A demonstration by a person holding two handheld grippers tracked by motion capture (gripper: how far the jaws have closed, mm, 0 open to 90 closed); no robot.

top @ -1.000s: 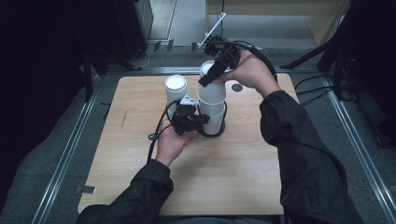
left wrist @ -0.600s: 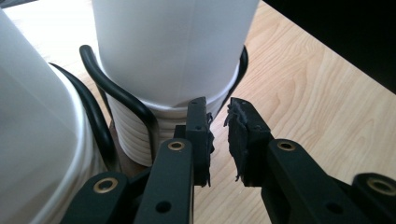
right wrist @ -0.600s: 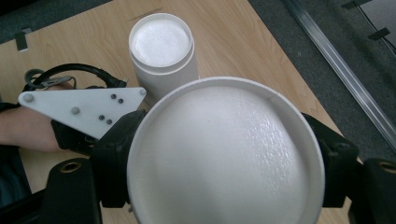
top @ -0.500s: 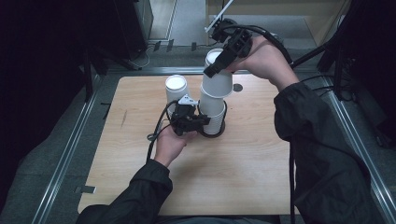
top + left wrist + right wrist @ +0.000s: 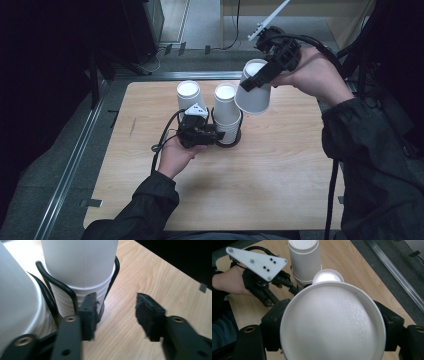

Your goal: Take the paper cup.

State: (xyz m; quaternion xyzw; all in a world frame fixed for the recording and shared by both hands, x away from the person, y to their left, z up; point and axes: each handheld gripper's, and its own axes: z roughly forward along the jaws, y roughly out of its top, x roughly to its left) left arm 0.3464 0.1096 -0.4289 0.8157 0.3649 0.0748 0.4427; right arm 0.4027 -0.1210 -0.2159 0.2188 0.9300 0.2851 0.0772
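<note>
Item, left of scene: a single white paper cup [image 5: 188,94] is standing upside down on the tabletop [image 5: 280,170], just beside the stack and apart from both tongs. Item, left tongs [image 5: 216,135]: these are resting low at the foot of the cup stack [image 5: 227,114], jaws half apart after just opening; in the left gripper view the near pad is lying against the ribbed rims at the base of the stack [image 5: 80,277] and against the black wire holder [image 5: 53,281] ringing it, the far pad is standing clear over bare wood, so nothing is being gripped. Item, stack: nested inverted cups, long axis upright, sitting in the wire ring near the middle of the tabletop. Item, right tongs [image 5: 261,77]: these are clamping a lifted paper cup [image 5: 254,92] across its wall, raised above and to the right of the stack, well clear of it, tilted with its axis leaning off vertical; in the right gripper view its open mouth [image 5: 333,322] is facing the camera with a jaw pressing on either side. Judgement: the right hand is carrying the separated cup, so the coming move is turning on where to the right it gets set down. Surface: pale wood-grain tabletop with rounded corners. Room: dark surroundings, grey floor, metal rails [image 5: 75,160] alongside.
</note>
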